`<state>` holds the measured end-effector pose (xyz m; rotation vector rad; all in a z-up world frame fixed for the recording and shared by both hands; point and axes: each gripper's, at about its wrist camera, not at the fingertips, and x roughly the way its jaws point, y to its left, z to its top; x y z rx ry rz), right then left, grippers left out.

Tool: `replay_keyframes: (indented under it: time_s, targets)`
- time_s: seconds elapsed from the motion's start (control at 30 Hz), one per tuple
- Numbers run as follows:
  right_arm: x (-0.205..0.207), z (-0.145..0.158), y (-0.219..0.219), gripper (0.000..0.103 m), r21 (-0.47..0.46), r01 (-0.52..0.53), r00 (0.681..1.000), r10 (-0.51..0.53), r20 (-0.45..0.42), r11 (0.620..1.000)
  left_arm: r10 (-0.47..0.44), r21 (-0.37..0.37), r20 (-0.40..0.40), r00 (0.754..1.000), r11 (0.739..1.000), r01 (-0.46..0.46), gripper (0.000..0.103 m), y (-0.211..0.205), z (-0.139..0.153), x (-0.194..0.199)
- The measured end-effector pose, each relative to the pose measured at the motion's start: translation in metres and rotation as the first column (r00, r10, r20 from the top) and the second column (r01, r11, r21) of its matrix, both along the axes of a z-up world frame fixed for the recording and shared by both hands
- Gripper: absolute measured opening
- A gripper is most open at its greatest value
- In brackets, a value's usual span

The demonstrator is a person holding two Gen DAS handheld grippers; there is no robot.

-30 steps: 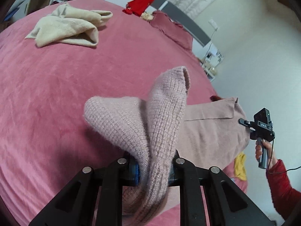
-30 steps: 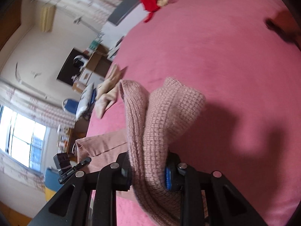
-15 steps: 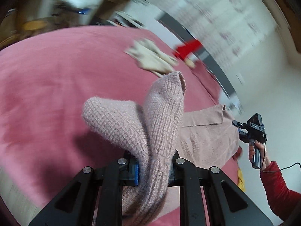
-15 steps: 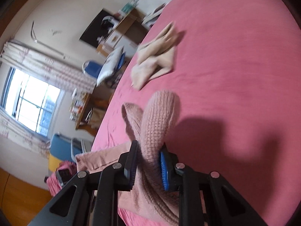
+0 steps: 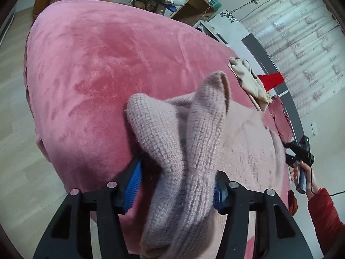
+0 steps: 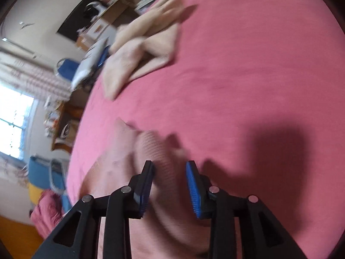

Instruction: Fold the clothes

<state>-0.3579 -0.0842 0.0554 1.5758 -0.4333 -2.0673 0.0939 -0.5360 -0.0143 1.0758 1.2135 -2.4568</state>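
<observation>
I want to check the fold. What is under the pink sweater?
The pink sweater lies on the pink bed cover. Whether anything else is beneath it cannot be seen; the knit hides that area.

Daylight from a blown-out window [image 6: 15, 120]; right view motion-blurred, left sharper, both fisheye-warped with dark corners.

The pink knit garment [image 6: 163, 194] is smeared by motion blur, its lower part cut off.

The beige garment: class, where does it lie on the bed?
The beige garment lies crumpled on the pink bedspread, upper left in the right wrist view, beyond the pink knitted sweater.
</observation>
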Motion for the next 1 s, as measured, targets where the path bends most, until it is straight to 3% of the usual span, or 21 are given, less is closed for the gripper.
replay_keyframes:
  time_s: [0.13, 0.23, 0.37, 0.47, 0.53, 0.6, 0.63, 0.67, 0.73, 0.77, 0.8, 0.87, 0.9, 1.0]
  targets:
    - [0.019, 0.020, 0.027, 0.034, 0.098, -0.024, 0.996, 0.032, -0.084, 0.995, 0.011, -0.027, 0.007, 1.000, 1.000, -0.011, 0.062, -0.011, 0.013, 0.020]
    - [0.057, 0.044, 0.023, 0.034, -0.002, -0.144, 0.968, 0.140, -0.210, 0.990, 0.073, -0.042, -0.027, 0.997, 0.996, -0.074, 0.065, -0.018, 0.029, 0.038]
    - [0.093, 0.052, -0.007, 0.034, -0.043, -0.318, 0.906, 0.290, -0.308, 0.947, 0.097, -0.158, -0.089, 0.991, 0.981, -0.110, 0.065, -0.006, 0.054, 0.039]
    - [0.104, 0.042, -0.035, 0.034, 0.044, -0.384, 0.868, 0.377, -0.322, 0.922, 0.007, -0.279, -0.128, 0.992, 0.959, -0.043, 0.067, 0.022, 0.071, 0.017]
    - [0.097, 0.023, -0.029, 0.029, 0.141, -0.316, 0.895, 0.344, -0.283, 0.938, -0.039, -0.355, -0.066, 0.997, 0.935, 0.013, 0.068, 0.035, 0.064, -0.003]
    - [0.090, 0.004, -0.021, 0.026, 0.226, -0.247, 0.921, 0.301, -0.249, 0.942, -0.013, -0.419, 0.049, 0.999, 0.908, 0.032, 0.068, 0.033, 0.047, -0.016]
    - [0.087, -0.003, -0.011, 0.023, 0.180, -0.214, 0.937, 0.254, -0.241, 0.960, 0.003, -0.449, 0.106, 0.994, 0.893, 0.045, 0.068, 0.032, 0.039, -0.023]
    - [0.085, -0.010, 0.000, 0.022, 0.136, -0.182, 0.950, 0.210, -0.233, 0.974, 0.040, -0.425, 0.128, 0.991, 0.905, 0.019, 0.073, 0.020, 0.029, -0.020]
    - [0.086, -0.008, 0.011, 0.022, 0.072, -0.159, 0.957, 0.172, -0.235, 0.985, 0.124, -0.241, 0.084, 0.989, 0.965, -0.101, 0.078, -0.014, 0.012, -0.002]
    - [0.086, -0.006, 0.014, 0.023, 0.050, -0.152, 0.960, 0.159, -0.232, 0.987, 0.163, -0.157, 0.055, 0.985, 0.976, -0.152, 0.078, -0.027, 0.007, 0.006]
    - [0.087, -0.003, 0.017, 0.024, 0.029, -0.145, 0.961, 0.148, -0.233, 0.989, 0.174, -0.120, 0.033, 0.984, 0.978, -0.169, 0.078, -0.032, 0.008, 0.010]
    - [0.094, 0.014, 0.016, 0.025, 0.010, -0.146, 0.949, 0.143, -0.282, 0.989, 0.151, -0.104, -0.008, 0.989, 0.983, -0.151, 0.078, -0.033, 0.017, 0.014]
    - [0.099, 0.024, 0.012, 0.029, -0.004, -0.169, 0.933, 0.158, -0.322, 0.986, 0.122, -0.133, -0.048, 0.991, 0.983, -0.127, 0.078, -0.027, 0.028, 0.017]
    - [0.114, 0.048, -0.018, 0.030, 0.033, -0.287, 0.866, 0.274, -0.418, 0.957, 0.103, -0.210, -0.165, 0.981, 0.968, -0.136, 0.078, -0.015, 0.057, 0.026]
